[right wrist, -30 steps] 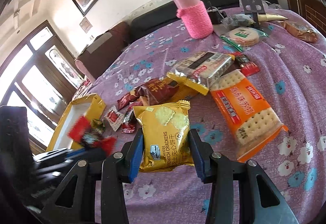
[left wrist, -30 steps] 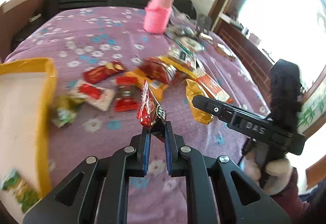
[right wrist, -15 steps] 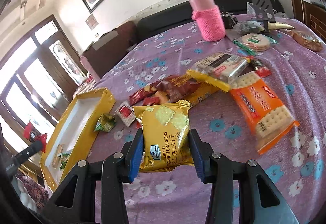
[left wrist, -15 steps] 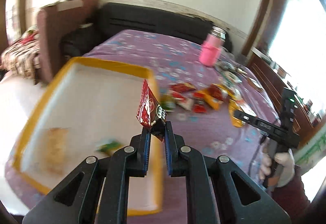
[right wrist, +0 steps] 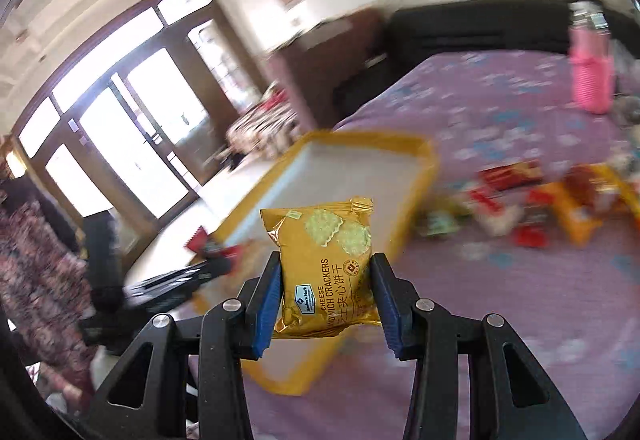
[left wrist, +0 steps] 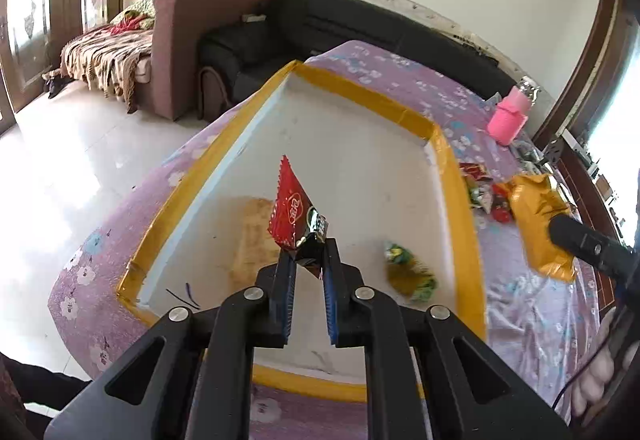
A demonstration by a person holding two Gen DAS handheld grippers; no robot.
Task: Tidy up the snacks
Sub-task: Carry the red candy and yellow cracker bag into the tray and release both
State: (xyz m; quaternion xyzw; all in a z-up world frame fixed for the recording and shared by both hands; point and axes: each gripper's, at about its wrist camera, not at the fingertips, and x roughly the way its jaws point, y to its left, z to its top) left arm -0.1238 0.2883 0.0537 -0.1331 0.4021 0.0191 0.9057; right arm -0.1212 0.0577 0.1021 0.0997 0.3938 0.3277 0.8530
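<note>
Clamped in our left gripper (left wrist: 306, 260) is a small red snack packet (left wrist: 291, 215), pinched by its lower corner and standing upright above the yellow-rimmed white tray (left wrist: 464, 208) that lies directly below and ahead of the fingers. Our right gripper (right wrist: 326, 288) squeezes a golden cracker pack (right wrist: 324, 260) between its blue pads; the tray's near edge sits just beyond and to the left of that pack.

We judge the sorting barely begun. Inside the tray, just right of the left gripper, lies one green-and-yellow wrapped sweet (left wrist: 408, 272), and a pale tan item just left of the fingers, too blurred to name. The rest is bare white. Both held packets are over or near the tray but not yet released. Well off to the right, a heap of red and orange snack packs (right wrist: 540, 204) waits on the purple floral cloth (right wrist: 500, 300), with a pink knitted-sleeve bottle (right wrist: 590, 80) beyond.

On the golden pack we read "CHEESE" and "WICH CRACKERS", some Chinese characters, and a blue Member's Mark badge. The red packet bears a white logo we cannot make out.
</note>
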